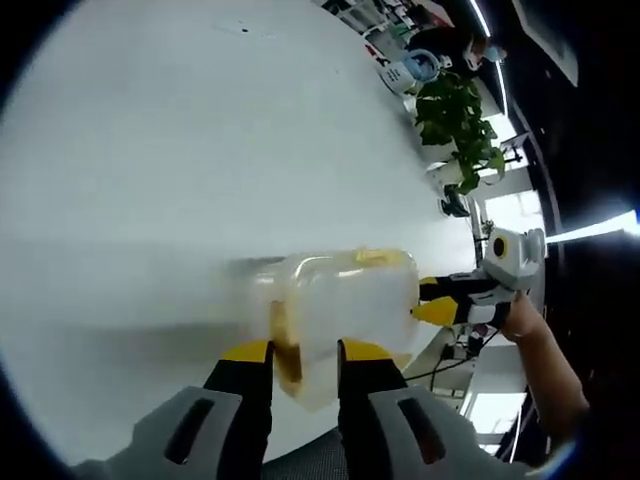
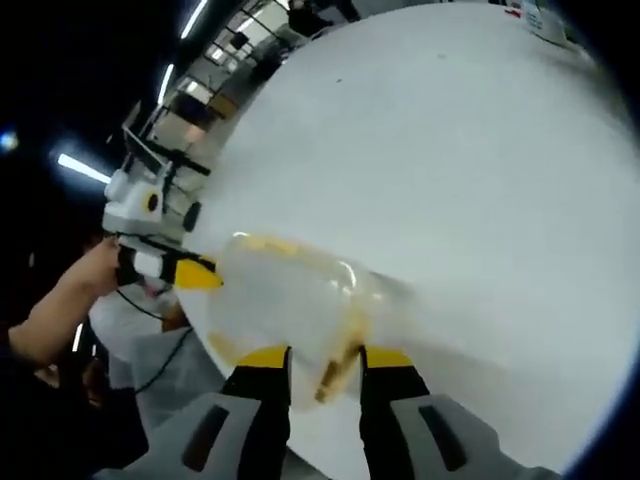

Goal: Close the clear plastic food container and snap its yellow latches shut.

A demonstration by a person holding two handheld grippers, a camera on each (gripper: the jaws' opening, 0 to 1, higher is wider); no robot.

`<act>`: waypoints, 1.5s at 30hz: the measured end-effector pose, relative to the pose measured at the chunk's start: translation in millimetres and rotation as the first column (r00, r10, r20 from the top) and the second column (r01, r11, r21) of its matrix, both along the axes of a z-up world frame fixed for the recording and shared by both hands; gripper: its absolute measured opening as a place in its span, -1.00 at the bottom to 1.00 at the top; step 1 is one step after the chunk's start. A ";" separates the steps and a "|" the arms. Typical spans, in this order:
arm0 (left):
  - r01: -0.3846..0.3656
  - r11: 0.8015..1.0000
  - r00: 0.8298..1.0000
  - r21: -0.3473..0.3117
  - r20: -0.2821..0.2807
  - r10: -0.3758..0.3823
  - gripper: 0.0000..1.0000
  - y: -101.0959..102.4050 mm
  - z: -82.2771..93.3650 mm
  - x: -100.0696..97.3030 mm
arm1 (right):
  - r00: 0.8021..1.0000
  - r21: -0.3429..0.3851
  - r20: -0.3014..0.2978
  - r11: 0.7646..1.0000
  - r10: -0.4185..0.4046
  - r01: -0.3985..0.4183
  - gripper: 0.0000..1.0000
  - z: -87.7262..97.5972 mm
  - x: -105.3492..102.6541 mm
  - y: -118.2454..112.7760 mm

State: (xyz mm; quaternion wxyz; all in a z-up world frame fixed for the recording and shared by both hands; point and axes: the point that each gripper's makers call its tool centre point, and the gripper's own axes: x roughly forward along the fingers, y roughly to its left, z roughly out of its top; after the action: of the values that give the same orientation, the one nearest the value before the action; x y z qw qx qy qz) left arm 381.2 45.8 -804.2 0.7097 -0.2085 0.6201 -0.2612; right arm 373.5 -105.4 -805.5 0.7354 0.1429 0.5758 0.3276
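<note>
blurred clear container, no legible writing

No text, label, brand or number can be read in either view. In the left gripper view, a small red-and-white printed item lies at the far edge of the desk, but its markings are too blurred and small to make out.
</note>
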 end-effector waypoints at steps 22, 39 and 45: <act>0.258 0.955 0.923 0.148 0.255 -0.288 -0.43 8.7 22.5 16.1 | 0.935 -0.132 0.273 0.971 0.227 -0.198 -0.46 36.6 32.6 7.1; 0.573 0.726 0.633 0.379 0.357 -0.687 -0.39 -20.7 32.6 8.4 | 0.814 -0.235 0.352 0.885 0.462 -0.401 -0.71 38.0 24.0 38.0; 0.625 0.669 0.553 0.403 0.376 -0.743 -0.36 -32.9 34.4 5.6 | 0.788 -0.264 0.346 0.859 0.509 -0.439 -0.68 34.9 23.2 44.1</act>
State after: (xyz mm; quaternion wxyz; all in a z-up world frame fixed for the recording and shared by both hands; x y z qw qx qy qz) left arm 386.8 12.9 -769.8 0.7061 0.2089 0.4646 -0.4919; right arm 396.7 -61.4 -770.6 0.7410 -0.1403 0.4543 0.4741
